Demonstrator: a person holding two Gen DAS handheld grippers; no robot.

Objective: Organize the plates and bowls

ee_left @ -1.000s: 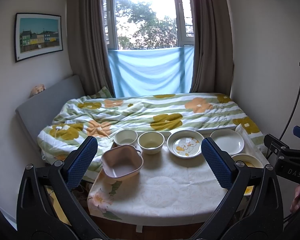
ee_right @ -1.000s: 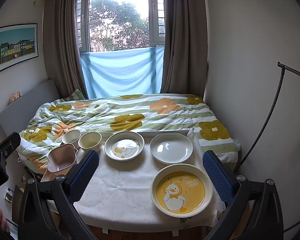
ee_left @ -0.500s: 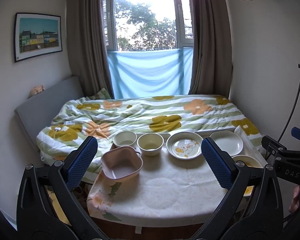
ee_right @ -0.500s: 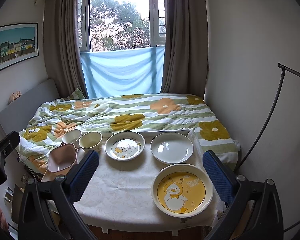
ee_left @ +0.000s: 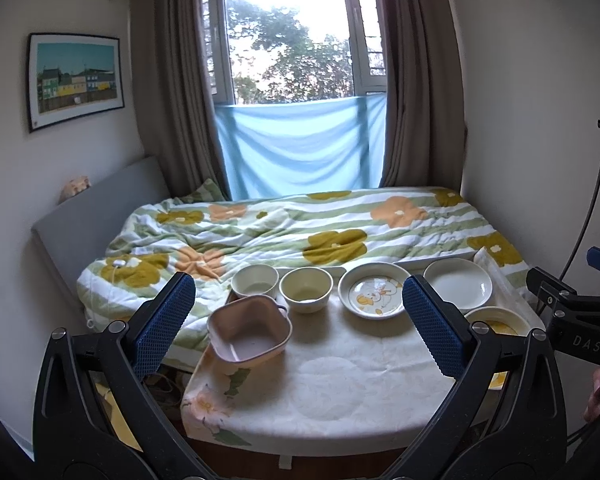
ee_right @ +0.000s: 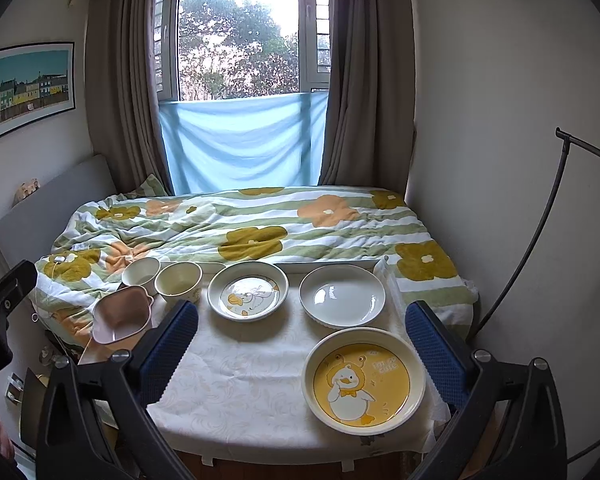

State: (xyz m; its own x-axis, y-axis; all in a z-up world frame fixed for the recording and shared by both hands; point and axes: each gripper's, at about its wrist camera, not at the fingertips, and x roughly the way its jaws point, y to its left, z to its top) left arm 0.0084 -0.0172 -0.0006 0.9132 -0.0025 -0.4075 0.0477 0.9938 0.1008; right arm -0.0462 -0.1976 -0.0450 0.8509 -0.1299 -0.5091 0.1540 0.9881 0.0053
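On the small cloth-covered table (ee_left: 340,384) stand a pink square bowl (ee_left: 249,334) (ee_right: 121,319), two cream bowls (ee_left: 255,281) (ee_left: 306,289) (ee_right: 141,275) (ee_right: 178,284), a duck-print plate (ee_left: 374,290) (ee_right: 248,291), a plain white plate (ee_left: 458,283) (ee_right: 342,295) and a large yellow duck plate (ee_right: 363,385), partly hidden in the left wrist view (ee_left: 498,320). My left gripper (ee_left: 298,324) is open and empty, held back above the table's front. My right gripper (ee_right: 302,354) is open and empty, over the table's right front.
A bed with a flowered quilt (ee_right: 260,228) lies just behind the table. A black stand pole (ee_right: 540,232) curves along the right wall. A curtained window (ee_right: 240,80) is at the back. The table's left edge drops off by the pink bowl.
Both views have barely shifted; the left wrist view sits a touch higher and further back. Nothing on the table has moved.
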